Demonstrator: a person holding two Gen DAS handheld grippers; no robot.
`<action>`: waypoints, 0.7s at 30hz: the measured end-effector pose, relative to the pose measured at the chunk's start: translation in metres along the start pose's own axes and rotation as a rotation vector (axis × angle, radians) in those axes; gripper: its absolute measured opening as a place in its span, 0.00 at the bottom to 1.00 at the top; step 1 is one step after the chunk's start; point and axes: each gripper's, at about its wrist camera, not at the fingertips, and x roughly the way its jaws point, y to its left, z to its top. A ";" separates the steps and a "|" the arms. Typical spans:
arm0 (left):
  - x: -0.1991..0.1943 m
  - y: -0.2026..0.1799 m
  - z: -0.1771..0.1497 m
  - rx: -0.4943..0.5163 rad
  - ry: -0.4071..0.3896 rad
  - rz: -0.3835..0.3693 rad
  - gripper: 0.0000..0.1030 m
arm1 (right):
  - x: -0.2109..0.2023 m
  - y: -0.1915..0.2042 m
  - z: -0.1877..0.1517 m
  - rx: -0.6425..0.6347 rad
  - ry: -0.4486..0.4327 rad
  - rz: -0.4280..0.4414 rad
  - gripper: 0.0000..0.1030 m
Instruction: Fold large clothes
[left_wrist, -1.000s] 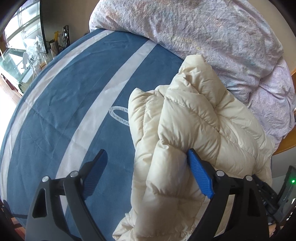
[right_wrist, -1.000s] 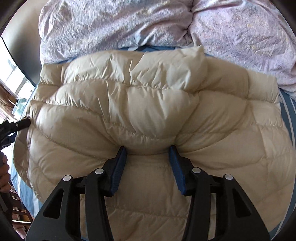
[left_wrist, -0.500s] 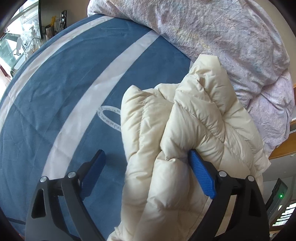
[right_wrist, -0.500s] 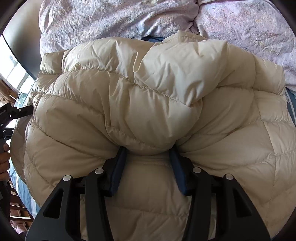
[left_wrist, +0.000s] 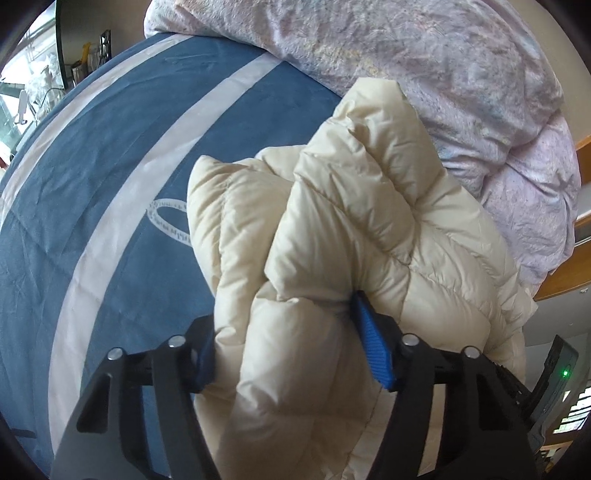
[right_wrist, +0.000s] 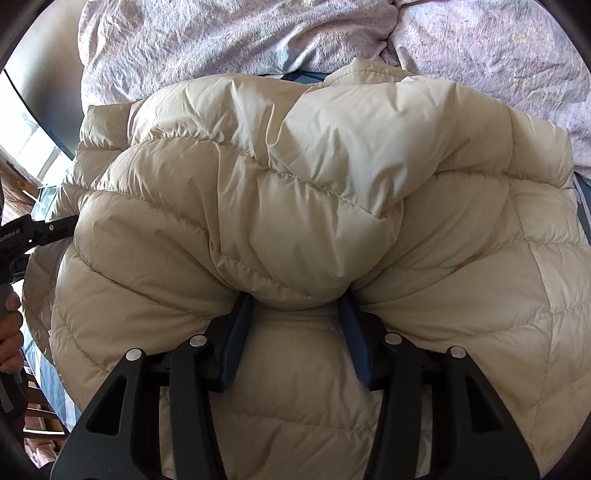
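**Both my grippers on the cream jacket**

My left gripper (left_wrist: 284, 343) is closing its jaws, and a thick fold of the cream puffer jacket (left_wrist: 354, 236) is between them; both blue pads already touch the fabric. My right gripper (right_wrist: 295, 332) pinches a bulging fold of the jacket (right_wrist: 295, 206) just ahead of its fingers. Left of my left gripper lies the blue sheet (left_wrist: 92, 221) with pale stripes. Beyond the jacket is a crumpled lilac duvet (right_wrist: 229, 40).
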 end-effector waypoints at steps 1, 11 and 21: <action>0.000 -0.001 -0.001 -0.001 -0.001 -0.009 0.51 | 0.000 0.000 0.000 0.001 -0.001 0.001 0.50; -0.025 -0.003 -0.004 -0.039 -0.065 -0.122 0.15 | -0.002 -0.004 -0.001 0.007 -0.011 0.018 0.50; -0.073 -0.044 -0.007 -0.011 -0.163 -0.242 0.13 | -0.005 -0.009 -0.004 0.015 -0.014 0.037 0.50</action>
